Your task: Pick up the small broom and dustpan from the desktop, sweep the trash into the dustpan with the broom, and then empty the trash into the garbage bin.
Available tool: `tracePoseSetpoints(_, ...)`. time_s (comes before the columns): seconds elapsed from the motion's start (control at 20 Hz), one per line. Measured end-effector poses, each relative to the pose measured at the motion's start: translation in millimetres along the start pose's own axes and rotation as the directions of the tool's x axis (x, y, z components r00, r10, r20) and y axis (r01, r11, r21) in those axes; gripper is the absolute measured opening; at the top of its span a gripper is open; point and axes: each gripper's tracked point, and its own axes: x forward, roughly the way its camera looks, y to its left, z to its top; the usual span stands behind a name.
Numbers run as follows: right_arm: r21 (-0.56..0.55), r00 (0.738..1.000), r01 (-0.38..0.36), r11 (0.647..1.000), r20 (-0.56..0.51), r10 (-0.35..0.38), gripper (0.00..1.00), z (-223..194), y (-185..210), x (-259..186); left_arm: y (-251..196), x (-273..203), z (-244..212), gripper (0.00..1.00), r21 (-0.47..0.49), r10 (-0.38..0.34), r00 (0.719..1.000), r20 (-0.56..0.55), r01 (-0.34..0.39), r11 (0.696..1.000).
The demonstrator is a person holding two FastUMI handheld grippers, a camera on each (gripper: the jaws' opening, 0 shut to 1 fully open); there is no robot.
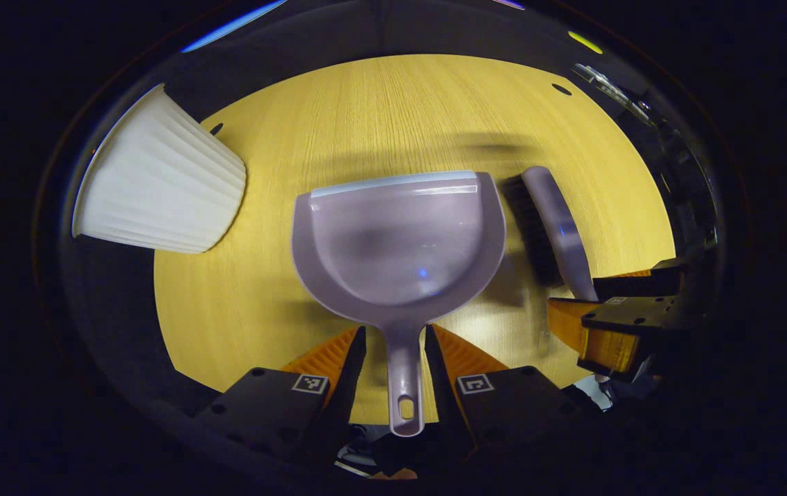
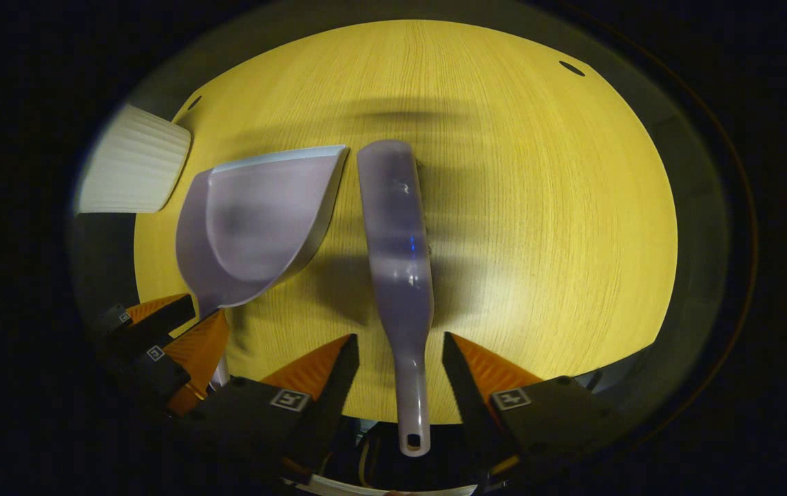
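A grey-lilac dustpan (image 1: 400, 234) lies on the wooden table (image 1: 379, 110), its lip pointing away. Its handle runs back between the fingers of my left gripper (image 1: 395, 334), which stands open with a narrow gap on each side. Right of the pan lies the small broom (image 1: 558, 227), dark bristles turned toward the pan. In the right gripper view the broom (image 2: 396, 227) points away, and its handle passes between the fingers of my open right gripper (image 2: 400, 341), touching neither. The dustpan (image 2: 255, 220) and left gripper (image 2: 186, 324) show at the left there. I see no trash.
A white ribbed garbage bin (image 1: 159, 186) stands at the table's far left edge; it shows again as the bin (image 2: 135, 169) in the right gripper view. Both handles overhang the near table edge. Bare table (image 2: 538, 207) spreads right of the broom.
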Motion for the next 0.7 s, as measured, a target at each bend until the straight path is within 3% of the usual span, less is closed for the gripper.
tracePoseSetpoints(0.05,-0.003,1.000,-0.001,1.000,0.013,0.002,0.96,0.0,0.3,-7.0,3.7,-6.3,0.8,0.56,0.013,0.024,1.000,0.014,-0.024,1.000)
tracePoseSetpoints(0.1,-0.008,1.000,-0.003,1.000,0.030,0.003,0.97,2.2,0.1,-11.2,5.9,-13.8,4.8,0.68,0.029,0.038,0.998,0.045,-0.040,0.999)
tracePoseSetpoints(0.15,-0.014,0.999,0.000,1.000,0.049,0.001,0.96,2.1,-0.2,-18.8,9.2,-22.2,10.1,0.70,0.040,0.063,0.995,0.080,-0.067,0.997)
tracePoseSetpoints(0.3,-0.030,0.994,-0.012,0.999,0.107,0.015,0.96,3.0,3.1,-44.9,10.2,-48.7,19.2,0.71,0.059,0.070,0.983,0.170,-0.081,0.995)
tracePoseSetpoints(0.45,-0.039,0.981,-0.034,0.999,0.190,0.041,0.96,4.4,10.2,-77.2,5.2,-75.1,21.1,0.71,0.064,0.020,0.968,0.248,-0.037,0.997)
tracePoseSetpoints(0.6,-0.047,0.960,-0.052,0.998,0.274,0.063,0.96,4.1,16.4,-114.2,-2.8,-104.4,26.3,0.71,0.077,-0.031,0.931,0.363,0.003,0.997)
tracePoseSetpoints(0.7,-0.032,0.942,-0.055,0.998,0.331,0.062,0.96,4.2,17.9,-139.4,-8.0,-136.9,33.5,0.72,0.107,-0.052,0.882,0.467,0.002,0.994)
